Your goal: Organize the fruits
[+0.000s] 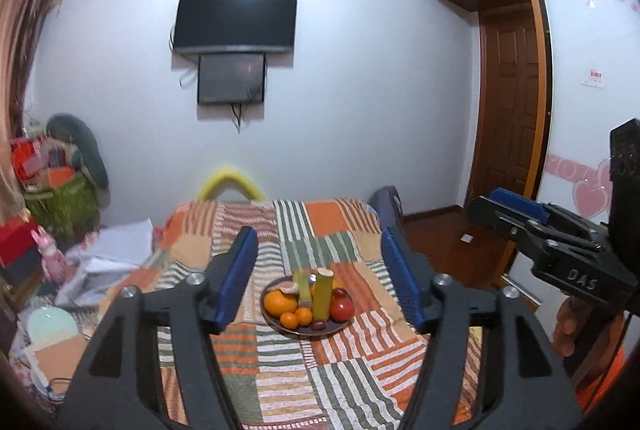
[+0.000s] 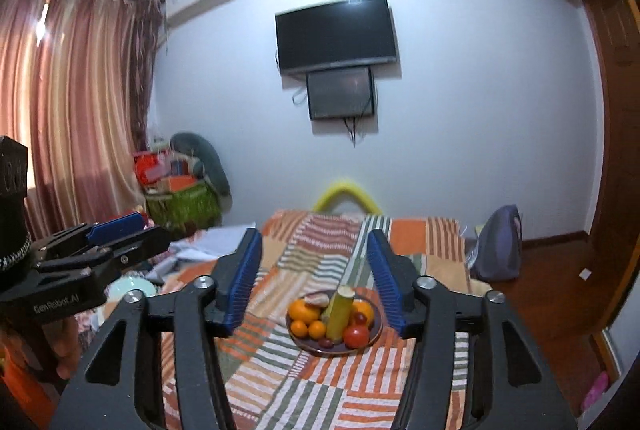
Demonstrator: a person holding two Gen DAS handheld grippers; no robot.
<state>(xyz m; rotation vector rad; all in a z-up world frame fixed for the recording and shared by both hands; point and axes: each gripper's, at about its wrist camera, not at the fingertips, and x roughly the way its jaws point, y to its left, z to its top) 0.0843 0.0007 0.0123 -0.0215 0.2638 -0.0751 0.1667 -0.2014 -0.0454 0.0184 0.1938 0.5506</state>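
Round dark plate point(image 1: 280, 328), glossy oranges point(image 1: 279, 301), cylindrical green stalk point(image 1: 322, 296); striped patchwork cloth point(image 1: 340, 382).

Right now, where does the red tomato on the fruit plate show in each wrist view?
Left wrist: red tomato at lower centre, on the plate's right side.
Right wrist: red tomato right of centre, at the plate's front right.
Shared landmark: the upright green stalk just left of it.
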